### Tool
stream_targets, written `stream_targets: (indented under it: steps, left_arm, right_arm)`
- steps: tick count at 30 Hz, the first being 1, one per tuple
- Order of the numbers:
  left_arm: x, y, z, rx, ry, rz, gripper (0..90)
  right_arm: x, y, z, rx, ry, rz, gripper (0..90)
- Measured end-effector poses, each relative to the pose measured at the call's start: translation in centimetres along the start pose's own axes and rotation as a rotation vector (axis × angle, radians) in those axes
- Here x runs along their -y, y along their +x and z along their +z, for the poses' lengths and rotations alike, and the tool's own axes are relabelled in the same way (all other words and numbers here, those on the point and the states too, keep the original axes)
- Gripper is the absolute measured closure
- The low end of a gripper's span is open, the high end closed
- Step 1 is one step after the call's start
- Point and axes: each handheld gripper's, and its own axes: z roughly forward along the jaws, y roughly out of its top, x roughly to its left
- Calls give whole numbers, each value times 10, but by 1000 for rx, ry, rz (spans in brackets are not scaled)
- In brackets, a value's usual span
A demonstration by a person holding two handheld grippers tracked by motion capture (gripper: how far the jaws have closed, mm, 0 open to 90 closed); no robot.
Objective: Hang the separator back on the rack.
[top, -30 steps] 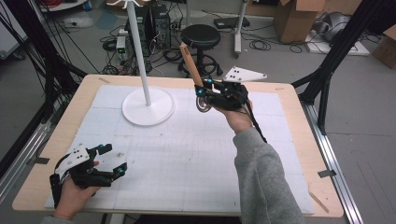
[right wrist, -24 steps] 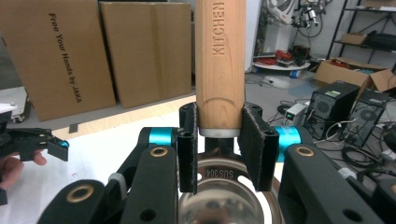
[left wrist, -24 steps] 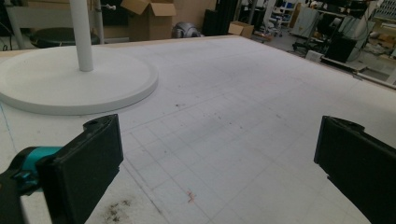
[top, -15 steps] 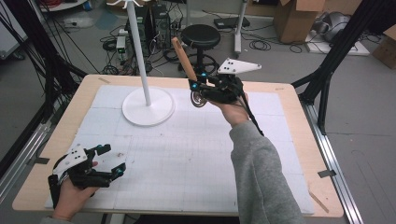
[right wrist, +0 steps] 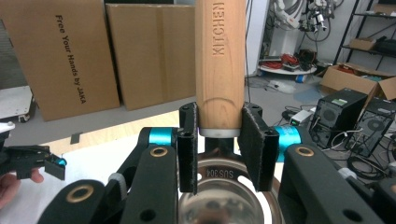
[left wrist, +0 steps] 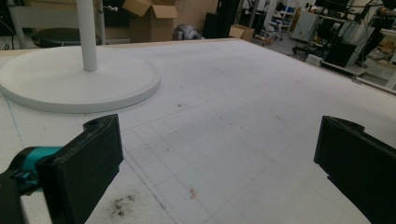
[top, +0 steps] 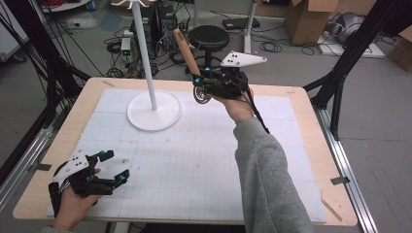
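High view: right gripper (top: 200, 83) near table's (top: 301, 145) far edge, clamped on wooden-handled strainer (top: 183, 47); risks striking white stand (top: 145, 58). Left gripper view: left gripper (left wrist: 219, 163) gaping, empty, near front-left corner. Right gripper view: tapered handle (right wrist: 219, 60) could slip.

Smooth wooden handle (right wrist: 219, 65), shiny steel bowl (right wrist: 229, 198)

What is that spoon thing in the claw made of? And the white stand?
The utensil's handle looks like smooth, pale wood: it shows grain and the stamped word KITCHEN. Its bowl looks like shiny steel, mirror-bright and stamped SUS304. The right claw is shut on the handle. The white stand looks matte and painted; metal or plastic, I cannot tell.
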Motion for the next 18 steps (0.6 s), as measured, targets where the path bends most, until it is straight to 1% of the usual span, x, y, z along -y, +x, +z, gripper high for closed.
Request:
stream_targets:
  steps: [1, 6, 7, 12, 18]
  left_arm:
    - [0, 0, 0, 1, 0, -1, 18]
    - [0, 0, -1, 1, -4, 2, 18]
    - [0, -1, -1, 1, -5, 1, 17]
    - [0, 0, -3, 0, -8, 1, 17]
    - [0, 0, -3, -1, -8, -4, 18]
  right_arm:
    - [-1, 0, 1, 0, -3, 6, 701]
    - [-6, 1, 6, 10, -2, -1, 701]
    - [-6, 1, 7, 8, -3, 7, 701]
    - [-10, 2, 12, 15, -13, 5, 701]
    - [-16, 2, 18, 21, -10, 6, 701]
